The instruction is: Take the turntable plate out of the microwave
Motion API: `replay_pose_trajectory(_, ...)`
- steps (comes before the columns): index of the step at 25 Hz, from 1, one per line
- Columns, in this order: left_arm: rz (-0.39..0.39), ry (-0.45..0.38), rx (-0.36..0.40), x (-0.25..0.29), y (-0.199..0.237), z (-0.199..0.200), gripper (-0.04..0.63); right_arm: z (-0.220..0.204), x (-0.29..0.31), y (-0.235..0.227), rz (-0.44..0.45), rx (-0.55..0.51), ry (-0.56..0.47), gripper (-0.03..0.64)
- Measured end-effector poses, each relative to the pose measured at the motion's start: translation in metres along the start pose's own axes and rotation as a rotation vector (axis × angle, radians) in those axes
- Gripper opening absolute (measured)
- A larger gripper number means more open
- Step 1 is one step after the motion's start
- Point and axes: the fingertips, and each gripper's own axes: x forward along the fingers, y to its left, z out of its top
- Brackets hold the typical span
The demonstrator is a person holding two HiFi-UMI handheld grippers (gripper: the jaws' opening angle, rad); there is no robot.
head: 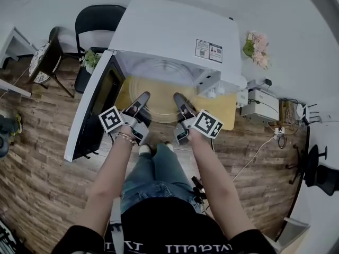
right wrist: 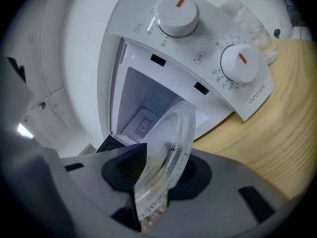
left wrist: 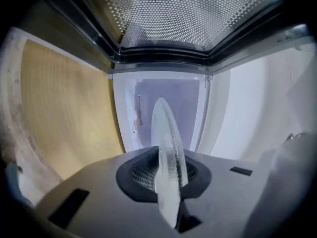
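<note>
Item: turntable plate [head: 159, 91], clear glass with a thick rim; its near edge lies between the fingers of both grippers; its far half reaches beyond the fingertips into the cavity mouth, so by my judgement it is partly withdrawn and not yet clear.

Left gripper [head: 142, 98]: clenched on the plate's rim; in the left gripper view the glass stands edge-on between the two pads, pinched tight; the hold is narrow, presumably because here the jaws meet the rim squarely.

Right gripper [head: 178, 98]: grasping the same rim a little further round; in the right gripper view the glass lies aslant between the jaws, which stand wider than the left pair to take its thickness.

Reason for two holds: a wide, slippery disc taken at one point would sag or swing; two grips side by side keep it level.

Microwave [head: 169, 30]: white, straight beyond the fingertips; cavity open.

Door [head: 92, 107]: swung fully out, to the outer side of the left fingers, leaving a free path.

Timer knob [right wrist: 240, 63]: on the panel, outboard of the right fingers.

Table [head: 225, 110]: pale wood, below the fingers and plate.

Hazard, as judged: rim catching the cavity lip.
</note>
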Motion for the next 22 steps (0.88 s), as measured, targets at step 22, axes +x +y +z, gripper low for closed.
replay_pose_trajectory(22,0.083,-0.242,0.404,-0.048,-0.067,-0.051,0.067,-0.004,-0.068,0.066,0.114,-0.199,0.075,0.141)
